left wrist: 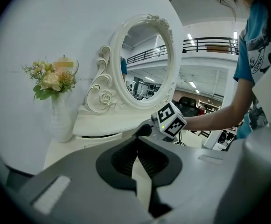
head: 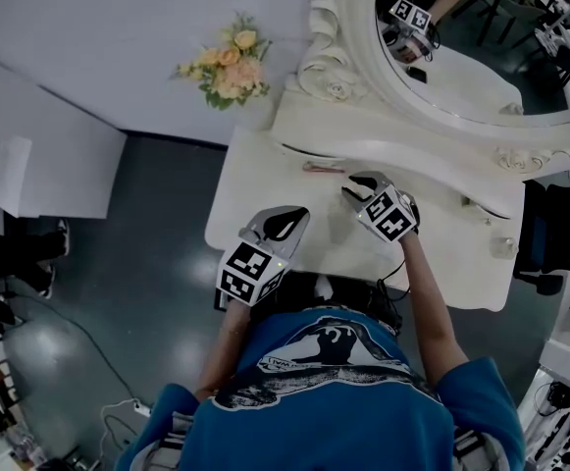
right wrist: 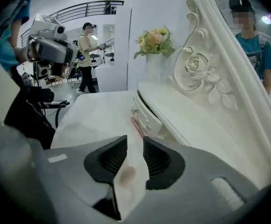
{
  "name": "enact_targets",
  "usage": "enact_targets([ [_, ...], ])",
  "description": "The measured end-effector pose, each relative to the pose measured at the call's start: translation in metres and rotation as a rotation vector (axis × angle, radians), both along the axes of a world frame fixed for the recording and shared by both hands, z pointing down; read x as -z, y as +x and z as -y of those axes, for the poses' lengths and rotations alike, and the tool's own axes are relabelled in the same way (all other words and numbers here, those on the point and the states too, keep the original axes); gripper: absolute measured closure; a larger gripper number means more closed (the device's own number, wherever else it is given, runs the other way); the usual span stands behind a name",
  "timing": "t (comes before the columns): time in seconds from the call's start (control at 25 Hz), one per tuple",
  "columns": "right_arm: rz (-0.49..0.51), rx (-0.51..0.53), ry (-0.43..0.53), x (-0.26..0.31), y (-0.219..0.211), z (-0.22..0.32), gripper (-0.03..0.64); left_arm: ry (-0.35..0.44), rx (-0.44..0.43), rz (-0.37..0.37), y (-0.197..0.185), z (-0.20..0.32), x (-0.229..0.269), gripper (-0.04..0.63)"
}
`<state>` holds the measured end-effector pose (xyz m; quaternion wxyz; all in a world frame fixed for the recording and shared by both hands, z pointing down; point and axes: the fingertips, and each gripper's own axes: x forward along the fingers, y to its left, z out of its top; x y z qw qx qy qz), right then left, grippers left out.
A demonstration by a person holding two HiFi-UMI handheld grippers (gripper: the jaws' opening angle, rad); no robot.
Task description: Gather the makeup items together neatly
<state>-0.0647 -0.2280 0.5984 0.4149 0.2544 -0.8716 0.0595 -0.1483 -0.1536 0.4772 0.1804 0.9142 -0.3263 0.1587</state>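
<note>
Makeup in sight amounts to one slim pink stick (head: 322, 168), lying flat on the white dressing table (head: 255, 184) just in front of the white drawer front (right wrist: 147, 115), which carries two small knobs. Two grey grippers hang over the tabletop, each bearing one black-and-white marker cube. The left gripper (left wrist: 136, 143) has its ribbed pads pressed together at the tips, with nothing between them. The right gripper (right wrist: 135, 148) has its jaws a little apart; the narrow gap shows only bare tabletop, and the pink stick lies ahead of it, near but untouched. One oval mirror in a carved white frame (left wrist: 108, 97) rises behind. One white vase (left wrist: 60, 120) of peach and yellow flowers stands beside it. One black office chair (head: 549, 234) sits at the table's right end
</note>
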Motion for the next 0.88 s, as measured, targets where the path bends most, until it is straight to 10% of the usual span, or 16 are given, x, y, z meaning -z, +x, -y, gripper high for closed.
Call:
enact_targets([
  [0.36,-0.037,-0.223,-0.094,-0.05,0.002,0.043,0.507,-0.001,0.056,0.005,-0.024,0.0,-0.001,0.58],
  [0.88,-0.074,-0.112,-0.171,-0.06,-0.013,0.028,0.576,-0.009,0.081,-0.005,-0.041,-0.001,-0.005,0.58],
])
